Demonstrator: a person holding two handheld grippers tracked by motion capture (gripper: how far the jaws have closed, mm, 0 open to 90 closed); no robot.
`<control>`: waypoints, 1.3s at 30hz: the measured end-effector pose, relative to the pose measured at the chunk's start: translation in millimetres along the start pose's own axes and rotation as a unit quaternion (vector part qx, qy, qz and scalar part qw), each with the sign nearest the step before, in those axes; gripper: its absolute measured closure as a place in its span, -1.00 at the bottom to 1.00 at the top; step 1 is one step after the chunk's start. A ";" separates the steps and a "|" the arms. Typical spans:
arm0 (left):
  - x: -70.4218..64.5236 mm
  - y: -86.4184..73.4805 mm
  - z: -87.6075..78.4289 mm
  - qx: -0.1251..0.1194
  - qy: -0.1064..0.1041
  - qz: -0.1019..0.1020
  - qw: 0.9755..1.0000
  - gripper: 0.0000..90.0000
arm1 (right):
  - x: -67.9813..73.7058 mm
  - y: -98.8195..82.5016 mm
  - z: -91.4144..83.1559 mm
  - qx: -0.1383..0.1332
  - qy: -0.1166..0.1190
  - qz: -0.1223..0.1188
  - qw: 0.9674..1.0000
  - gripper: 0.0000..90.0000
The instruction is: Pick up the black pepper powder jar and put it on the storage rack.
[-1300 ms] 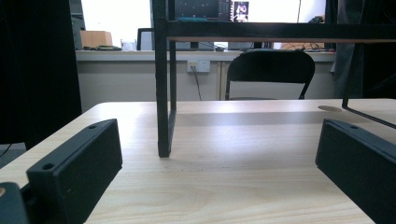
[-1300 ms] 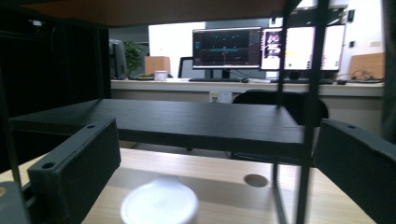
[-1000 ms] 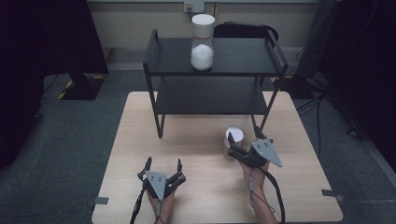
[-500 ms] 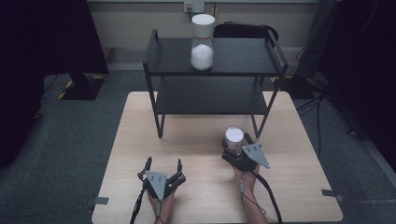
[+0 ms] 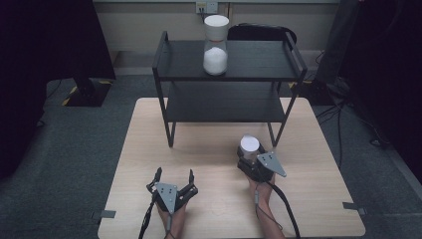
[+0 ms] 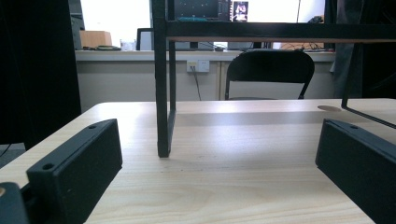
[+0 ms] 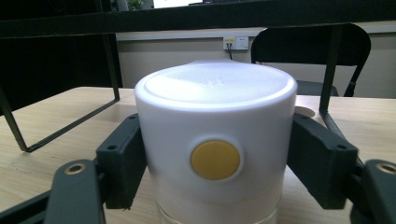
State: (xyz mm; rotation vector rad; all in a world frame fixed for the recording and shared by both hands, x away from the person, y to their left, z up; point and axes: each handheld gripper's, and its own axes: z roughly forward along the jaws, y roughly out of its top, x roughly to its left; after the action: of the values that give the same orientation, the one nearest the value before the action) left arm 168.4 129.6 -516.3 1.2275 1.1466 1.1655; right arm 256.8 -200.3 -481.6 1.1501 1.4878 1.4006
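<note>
Right now the right gripper (image 5: 250, 160) sits at about four o'clock on the table (image 5: 209, 149), and its jaws have just been closing; in the right gripper view both pads press the sides of a white jar (image 7: 215, 140), so it is clamped. The jar stands upright on the wood, just in front of the rack's (image 5: 226, 84) right front leg. Its lid bears a round yellow dot (image 7: 215, 160); the clear lower part is cut off at the bottom edge, so what it holds cannot be told. From above, little more than the jar's round top (image 5: 249, 144) shows, the rest being hidden by the gripper's body and grey plate.

At seven o'clock the left gripper (image 5: 172, 175) lies low on the table, jaws spread wide with nothing between them; its own view looks between them at the rack's left front leg (image 6: 163, 93), well apart. A hand behind each gripper is cropped by the lower edge.

On the rack's top shelf, at twelve o'clock, stands a second white-lidded jar (image 5: 216, 45) with white filling. A chair (image 5: 261, 32) behind the rack is mostly hidden.
</note>
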 end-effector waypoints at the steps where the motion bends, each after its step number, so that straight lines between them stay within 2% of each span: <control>1: 0.0 0.0 0.0 0.000 0.000 0.000 1.000 -1.00 | -0.7 0.2 -0.1 0.001 0.003 -0.002 1.000 -0.37; 22: 0.0 0.1 0.0 0.000 0.000 0.000 1.000 -1.00 | 0.4 5.4 -0.3 0.008 -0.003 -0.014 1.000 -0.34; 27: 0.0 0.1 0.0 0.000 0.000 0.000 1.000 -1.00 | -1.6 8.3 -2.2 0.011 0.001 -0.024 1.000 -0.34; 39: 0.1 0.0 0.0 0.000 0.000 0.000 1.000 -1.00 | -9.3 19.4 -10.2 0.007 0.024 -0.030 0.999 -0.34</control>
State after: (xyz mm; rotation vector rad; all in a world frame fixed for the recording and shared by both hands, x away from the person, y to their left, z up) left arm 168.4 129.6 -516.3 1.2276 1.1465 1.1653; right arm 251.7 -212.4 -461.8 1.0790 1.5551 1.3869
